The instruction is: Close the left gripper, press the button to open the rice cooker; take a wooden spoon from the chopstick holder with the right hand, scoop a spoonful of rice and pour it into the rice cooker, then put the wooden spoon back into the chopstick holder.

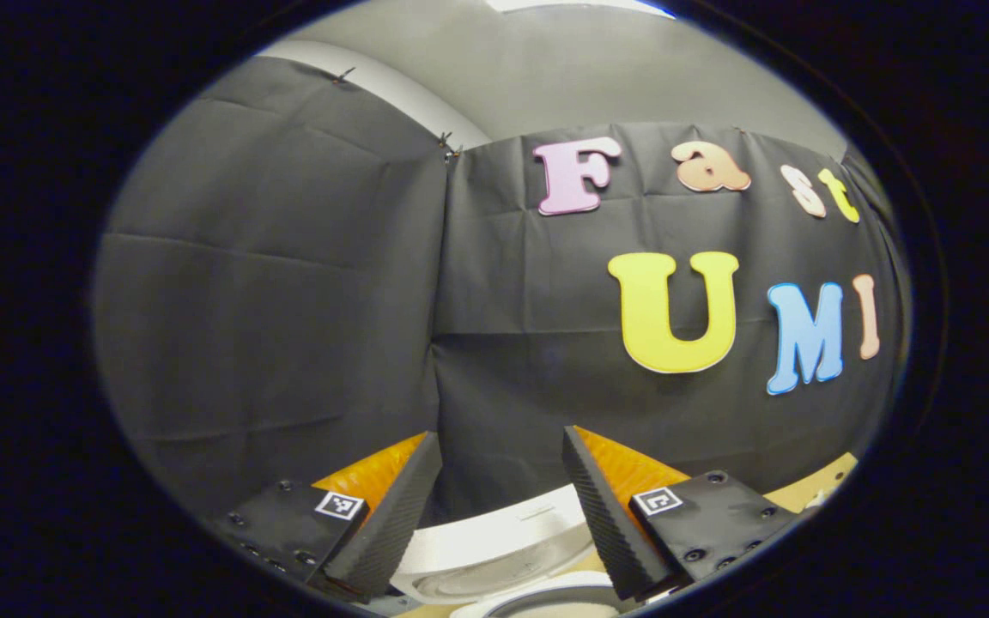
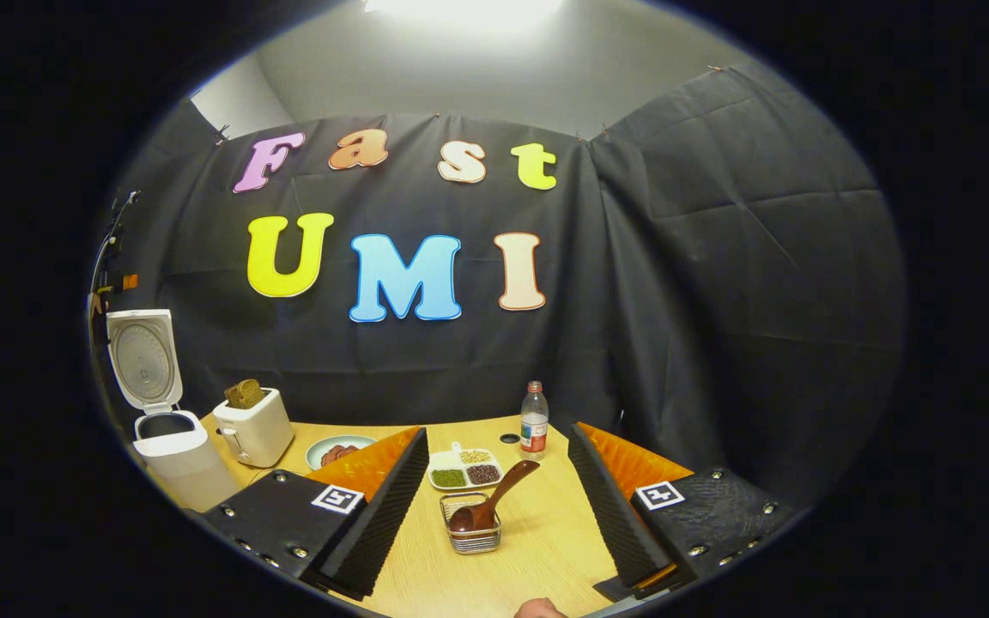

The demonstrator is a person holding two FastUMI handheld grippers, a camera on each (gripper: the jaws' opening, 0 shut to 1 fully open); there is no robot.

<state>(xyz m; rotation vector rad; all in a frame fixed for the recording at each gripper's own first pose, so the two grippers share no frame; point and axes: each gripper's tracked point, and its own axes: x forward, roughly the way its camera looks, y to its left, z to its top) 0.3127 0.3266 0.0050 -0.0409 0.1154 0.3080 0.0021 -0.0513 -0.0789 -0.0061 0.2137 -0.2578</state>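
Observation:
In the right gripper view the white rice cooker (image 2: 170, 446) stands at the table's far left with its lid (image 2: 144, 356) swung up. A wooden spoon (image 2: 493, 499) leans in the wire chopstick holder (image 2: 470, 525) at mid table, right behind it a white divided tray (image 2: 464, 469) of grains. My right gripper (image 2: 499, 506) is open, hanging above the table with the holder between its fingers farther off. In the left gripper view my left gripper (image 1: 501, 506) is open, above the cooker's raised white lid (image 1: 494, 549), facing the wall.
A white toaster (image 2: 254, 427) with bread stands right of the cooker. A plate (image 2: 338, 450) with dark food lies beside it. A water bottle (image 2: 534, 421) stands behind the tray. The wooden table (image 2: 537, 549) runs to the cloth wall.

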